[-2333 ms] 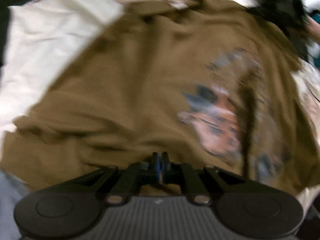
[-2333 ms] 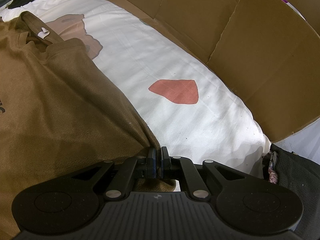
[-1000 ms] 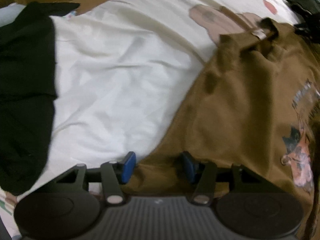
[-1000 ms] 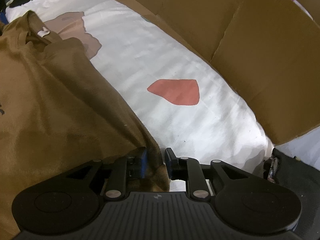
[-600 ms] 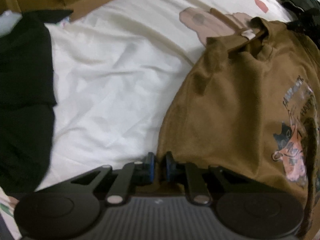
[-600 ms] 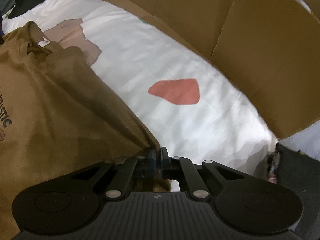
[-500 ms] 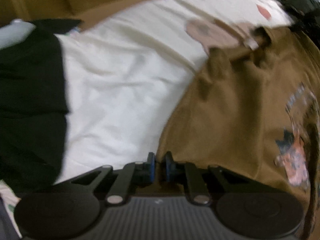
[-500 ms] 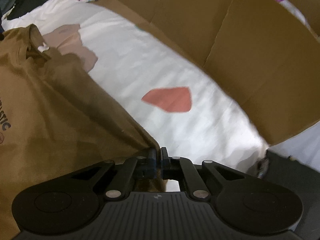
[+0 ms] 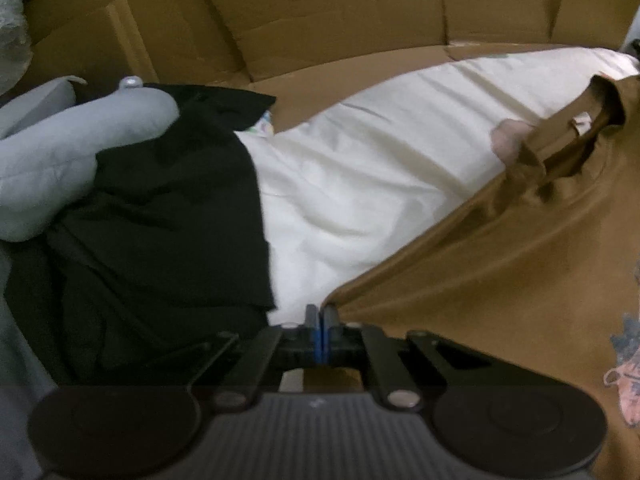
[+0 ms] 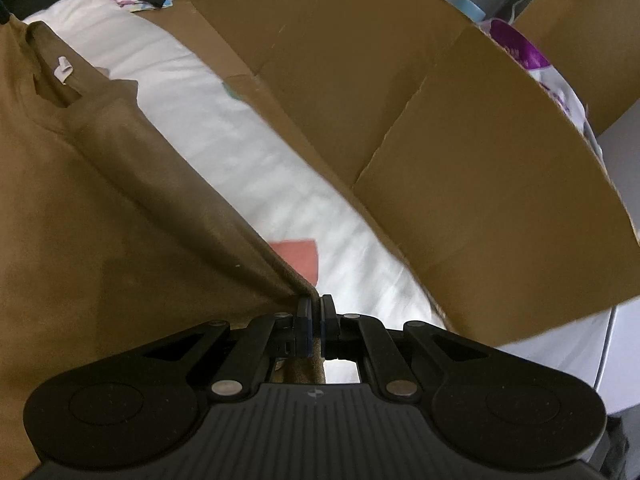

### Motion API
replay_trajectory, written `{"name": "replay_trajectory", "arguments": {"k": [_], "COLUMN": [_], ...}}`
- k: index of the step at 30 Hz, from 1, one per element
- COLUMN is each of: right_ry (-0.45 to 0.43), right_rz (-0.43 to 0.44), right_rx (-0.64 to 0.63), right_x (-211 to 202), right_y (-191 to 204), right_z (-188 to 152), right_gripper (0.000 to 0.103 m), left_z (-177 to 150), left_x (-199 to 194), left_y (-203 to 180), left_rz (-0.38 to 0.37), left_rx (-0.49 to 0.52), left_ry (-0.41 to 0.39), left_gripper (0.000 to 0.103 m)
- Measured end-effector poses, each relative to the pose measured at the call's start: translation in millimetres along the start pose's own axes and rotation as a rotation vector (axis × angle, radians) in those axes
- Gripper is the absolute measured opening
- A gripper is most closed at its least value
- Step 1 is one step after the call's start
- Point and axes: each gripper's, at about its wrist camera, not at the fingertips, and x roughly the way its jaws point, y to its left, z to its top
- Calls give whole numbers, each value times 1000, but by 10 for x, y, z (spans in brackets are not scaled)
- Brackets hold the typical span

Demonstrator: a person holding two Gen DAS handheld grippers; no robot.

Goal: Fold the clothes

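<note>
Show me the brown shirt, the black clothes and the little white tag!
brown shirt (image 9: 500, 280): left wrist view, on its chest.
black clothes (image 9: 160, 220): left wrist view, pile's middle.
white tag (image 10: 63, 69): right wrist view, inside the collar.

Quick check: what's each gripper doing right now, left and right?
Left gripper: closed, pinching an edge of the brown T-shirt.
Right gripper: closed, pinching the other edge of the same shirt.

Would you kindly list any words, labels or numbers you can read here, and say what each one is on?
None can be read.
Brown T-shirt: only the edge of its print shows; no letters visible.
White neck tag: too small to read.
Purple and white package behind the cardboard: too blurred to read.
</note>
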Motion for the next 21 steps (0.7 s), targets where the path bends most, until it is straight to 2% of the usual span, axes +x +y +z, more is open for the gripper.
{"name": "replay_trajectory", "arguments": {"k": [12,18,21], "right_ry": [-5,3,16], "right_rz": [75,61,49], "right_rx": [20,-3,6], "right_x": [291,395,479], "right_y": [-111,-10,29], "right_z": [517,734,777], "right_gripper": [1,1,1], "left_z": [29,24,29], "left_x": [113,156,300], "left_y": [232,340,360], "left_rz": [96,138,129], "left_rx": [-48,-74,-92], "left_ry": [24,39,53], "left_gripper": [2,2,2]}}
